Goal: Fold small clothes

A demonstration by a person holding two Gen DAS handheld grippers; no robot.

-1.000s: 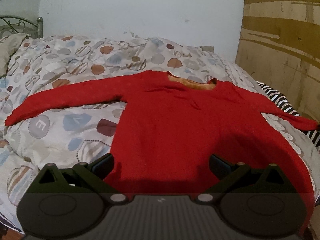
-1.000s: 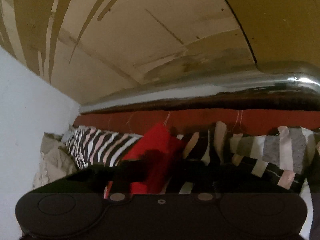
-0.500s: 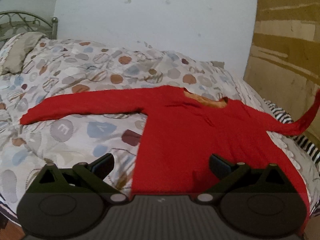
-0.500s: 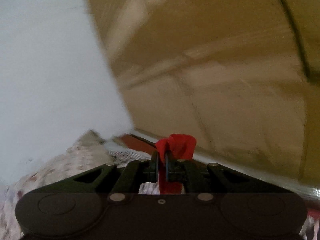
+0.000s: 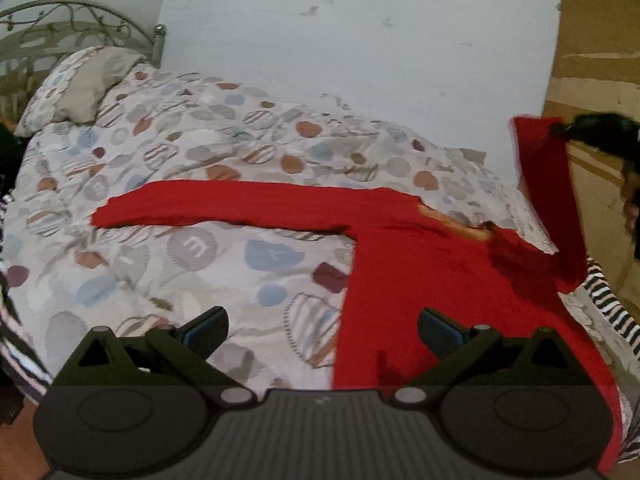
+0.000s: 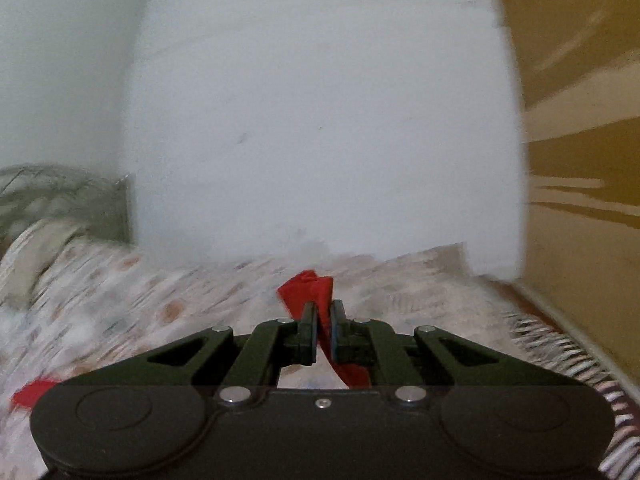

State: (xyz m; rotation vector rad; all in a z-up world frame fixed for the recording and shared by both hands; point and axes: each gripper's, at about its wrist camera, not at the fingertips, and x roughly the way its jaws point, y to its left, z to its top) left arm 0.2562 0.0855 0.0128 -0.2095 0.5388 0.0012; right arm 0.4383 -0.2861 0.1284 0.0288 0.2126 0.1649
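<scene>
A red long-sleeved top (image 5: 432, 276) lies flat on the patterned duvet (image 5: 224, 264), its left sleeve (image 5: 240, 204) stretched out across the bed. Its right sleeve (image 5: 548, 200) is lifted up off the bed, the cuff pinched in my right gripper (image 5: 560, 130), seen as a dark blur at the right edge. In the right wrist view my right gripper (image 6: 323, 312) is shut on the red cuff (image 6: 308, 288), which sticks out past the fingertips. My left gripper (image 5: 322, 326) is open, hovering over the duvet beside the top's left hem edge, holding nothing.
A pillow (image 5: 80, 88) and a metal headboard (image 5: 60, 28) are at the far left. A white wall (image 5: 360, 48) stands behind the bed, a brown wooden panel (image 5: 600, 80) to the right. Striped black-and-white fabric (image 5: 612, 308) lies along the bed's right edge.
My right gripper has swung up and leftward with the red cuff, raising the right sleeve off the bed. The left gripper has drifted left, so the top now sits more to the right.
</scene>
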